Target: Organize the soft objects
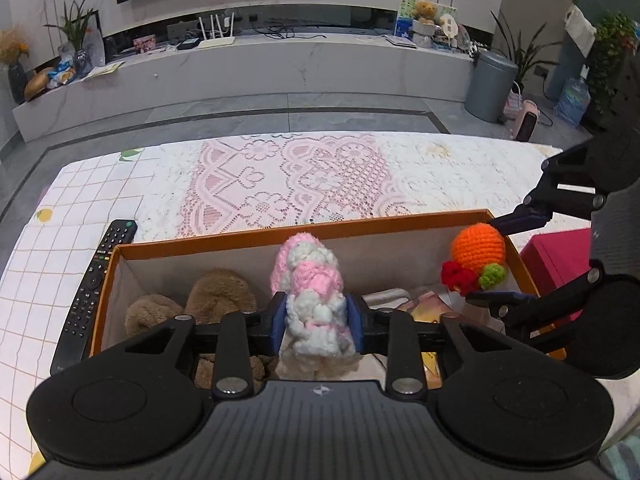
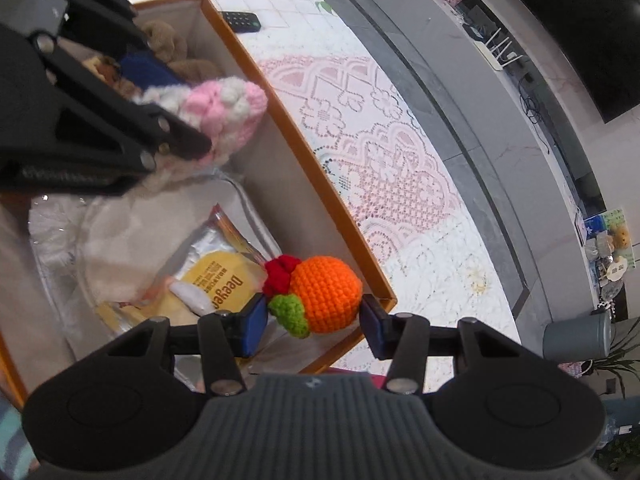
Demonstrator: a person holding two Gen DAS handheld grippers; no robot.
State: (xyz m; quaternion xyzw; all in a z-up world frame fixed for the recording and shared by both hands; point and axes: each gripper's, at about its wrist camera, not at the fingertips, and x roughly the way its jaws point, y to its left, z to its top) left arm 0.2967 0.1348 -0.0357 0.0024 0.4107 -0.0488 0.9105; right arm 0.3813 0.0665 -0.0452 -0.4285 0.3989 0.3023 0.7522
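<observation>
Progress so far: brown plush point(image 1: 192, 304) is already in the orange box point(image 1: 304, 229). My left gripper point(image 1: 318, 318) holds the pink-white knit toy point(image 1: 310, 280) mid-box, right gripper point(image 2: 314, 322) clamps the orange crochet ball point(image 2: 326, 294) at the box's right end. Both still need dropping.

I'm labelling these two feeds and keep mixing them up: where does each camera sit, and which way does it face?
Left wrist view: on the left gripper, looking down into the orange box, TV wall beyond; its own fingers flank the pink-and-white knitted toy, and the right gripper enters from the right.
Right wrist view: on the right gripper, looking down at the box corner; its fingers flank the orange crochet fruit, and the left gripper shows top left.
Shared: box, both toys, brown plush, lace tablecloth.
</observation>
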